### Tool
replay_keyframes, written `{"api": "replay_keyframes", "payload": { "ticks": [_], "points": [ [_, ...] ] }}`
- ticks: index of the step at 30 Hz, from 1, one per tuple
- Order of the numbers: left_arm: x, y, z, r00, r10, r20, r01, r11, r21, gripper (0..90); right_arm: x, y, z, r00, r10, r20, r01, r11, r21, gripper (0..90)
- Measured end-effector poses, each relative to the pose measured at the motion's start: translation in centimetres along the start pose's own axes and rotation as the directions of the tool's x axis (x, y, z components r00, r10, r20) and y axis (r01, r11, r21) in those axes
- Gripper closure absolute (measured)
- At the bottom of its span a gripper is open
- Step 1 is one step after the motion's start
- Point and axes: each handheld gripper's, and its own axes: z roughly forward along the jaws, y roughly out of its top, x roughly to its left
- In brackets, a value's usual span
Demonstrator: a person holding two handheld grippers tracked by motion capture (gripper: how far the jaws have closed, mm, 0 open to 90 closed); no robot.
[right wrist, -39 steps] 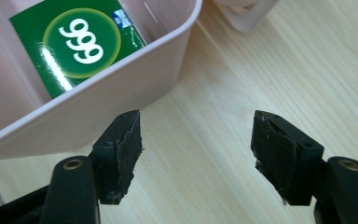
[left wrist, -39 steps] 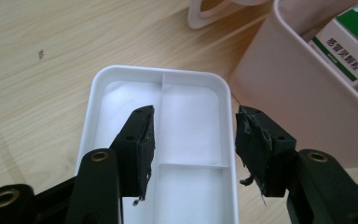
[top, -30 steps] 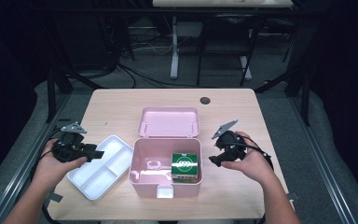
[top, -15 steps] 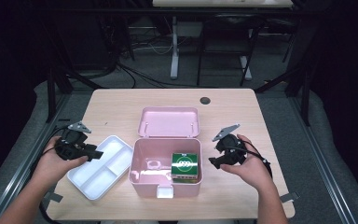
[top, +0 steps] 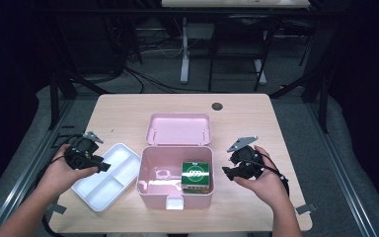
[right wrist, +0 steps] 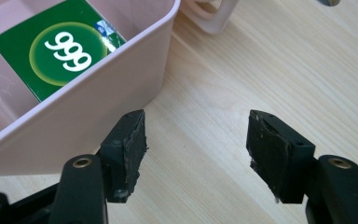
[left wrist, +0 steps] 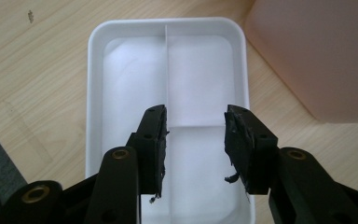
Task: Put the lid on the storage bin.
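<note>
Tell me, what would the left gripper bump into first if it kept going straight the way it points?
Probably the white tray. The left gripper points down over it with open, empty jaws, though how far above it hangs is hard to judge.
</note>
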Motion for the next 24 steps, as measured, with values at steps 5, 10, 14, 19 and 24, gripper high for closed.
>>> {"api": "replay_keyframes", "payload": {
  "ticks": [5, 10, 14, 19, 24],
  "points": [
    [-0.2, 0.0, 0.5, 1.0000, -0.001, 0.009, 0.001, 0.9998, 0.019, 56.7, -0.3, -0.3, -0.1, 0.9997, 0.021, 0.015, -0.021, 1.000, -0.018, 35.9],
    [-0.4, -0.1, 1.4, 0.9999, -0.003, 0.011, 0.002, 0.9988, 0.049, 54.1, -0.5, -0.7, 0.3, 0.9991, 0.041, 0.010, -0.041, 0.999, -0.024, 35.1],
    [-0.6, -0.1, 1.8, 0.9998, -0.006, 0.016, 0.005, 0.9976, 0.069, 52.0, -0.5, -0.7, 0.1, 0.9989, 0.045, 0.013, -0.044, 0.998, -0.039, 35.2],
    [-0.9, -0.1, 2.3, 0.9991, 0.026, 0.033, -0.029, 0.9934, 0.111, 52.2, -0.7, -0.8, 0.0, 0.9980, 0.057, 0.029, -0.055, 0.997, -0.057, 35.2],
    [-0.8, -0.1, 3.0, 0.9992, 0.033, 0.023, -0.036, 0.9873, 0.155, 54.2, -0.6, -0.8, -0.1, 0.9985, 0.051, 0.023, -0.049, 0.996, -0.069, 35.2]
  ]
}}
